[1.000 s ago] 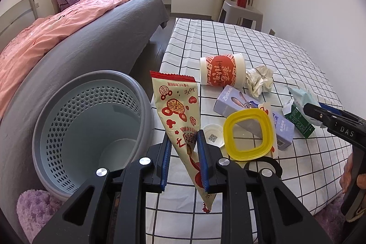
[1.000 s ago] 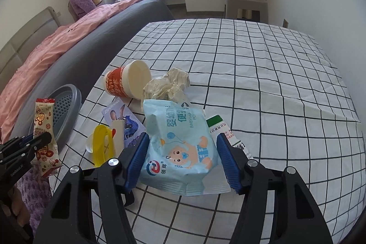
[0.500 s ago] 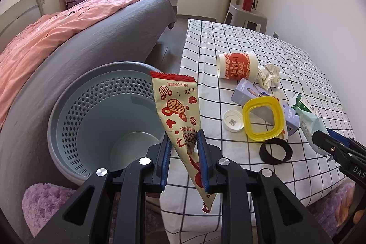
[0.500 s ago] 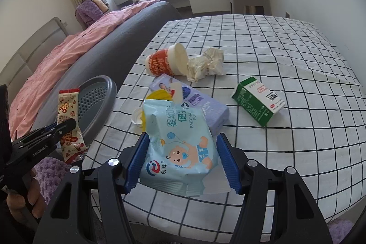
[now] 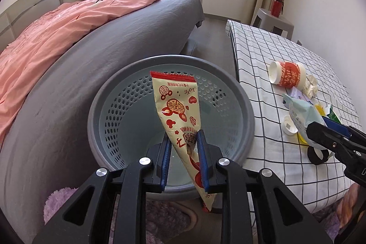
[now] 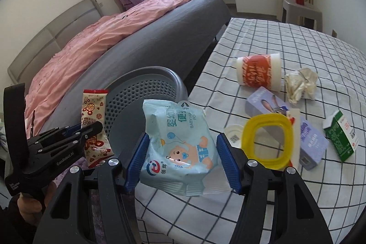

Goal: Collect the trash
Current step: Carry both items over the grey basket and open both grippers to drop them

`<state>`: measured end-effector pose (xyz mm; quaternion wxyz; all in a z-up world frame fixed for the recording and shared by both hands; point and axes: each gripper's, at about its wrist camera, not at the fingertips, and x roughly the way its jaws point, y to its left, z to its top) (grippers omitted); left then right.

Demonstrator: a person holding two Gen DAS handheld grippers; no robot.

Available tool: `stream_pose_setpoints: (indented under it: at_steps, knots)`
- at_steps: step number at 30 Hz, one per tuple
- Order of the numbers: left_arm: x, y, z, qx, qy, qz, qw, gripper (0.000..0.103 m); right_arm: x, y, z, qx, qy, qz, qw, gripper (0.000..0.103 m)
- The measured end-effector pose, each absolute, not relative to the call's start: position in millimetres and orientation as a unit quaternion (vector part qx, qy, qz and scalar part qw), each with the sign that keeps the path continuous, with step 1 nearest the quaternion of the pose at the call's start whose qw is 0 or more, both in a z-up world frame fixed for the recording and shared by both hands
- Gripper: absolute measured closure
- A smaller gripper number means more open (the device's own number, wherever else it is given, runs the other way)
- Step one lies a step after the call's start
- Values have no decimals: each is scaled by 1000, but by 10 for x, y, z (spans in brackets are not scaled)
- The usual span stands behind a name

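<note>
Crinkly cream-and-red foil, a snack wrapper (image 5: pixel 177 111), hangs over the mouth of the grey perforated basket (image 5: pixel 247 111); the left gripper (image 5: pixel 184 159) is clenched on its lower half, so the sealed top edge stands up and the torn tail dangles below the pads. Held there, it looks placed for a straight drop once the jaws let go. From the right wrist view the same wrapper (image 6: pixel 95 120) shows beside the basket's rim (image 6: pixel 146 71).

Next outward, the right gripper (image 6: pixel 183 159) grasps a pale blue wipes pack (image 6: pixel 180 143) across its width, jaws part-way apart because the pack is bulky, and carries it above the near edge of the checked tablecloth (image 6: pixel 297 42), near the basket. My guess is it goes in second.

The basket appears empty: only its bare floor shows through the opening.

On the cloth wait the rest: a red-banded paper cup (image 6: pixel 258 72) on its side, crumpled paper (image 6: pixel 300 85) just beside it, a lilac box (image 6: pixel 306 129), a green-and-white carton (image 6: pixel 342 136), a yellow ring lid (image 6: pixel 266 138), a small white cap (image 6: pixel 233 133) and a black ring (image 5: pixel 316 154).
</note>
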<state>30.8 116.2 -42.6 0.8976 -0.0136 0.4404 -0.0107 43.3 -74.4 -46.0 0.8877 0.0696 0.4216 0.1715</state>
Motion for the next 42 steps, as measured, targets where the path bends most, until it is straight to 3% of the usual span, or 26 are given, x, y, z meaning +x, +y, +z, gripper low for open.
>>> stream_pose_setpoints:
  at_steps: [28,35,42]
  knots:
    - [1031,1802,-845,-61,454,-4,889,80,1325,182,-769,26,450,198,870,42]
    - [1023,1862,-838,-67,446,14,892,52,1303,210,-722,18,439,193,878,33]
    - [1019,1905,-847,-71,445,26,893,46,1305,204,-764,20,445,192,875,33]
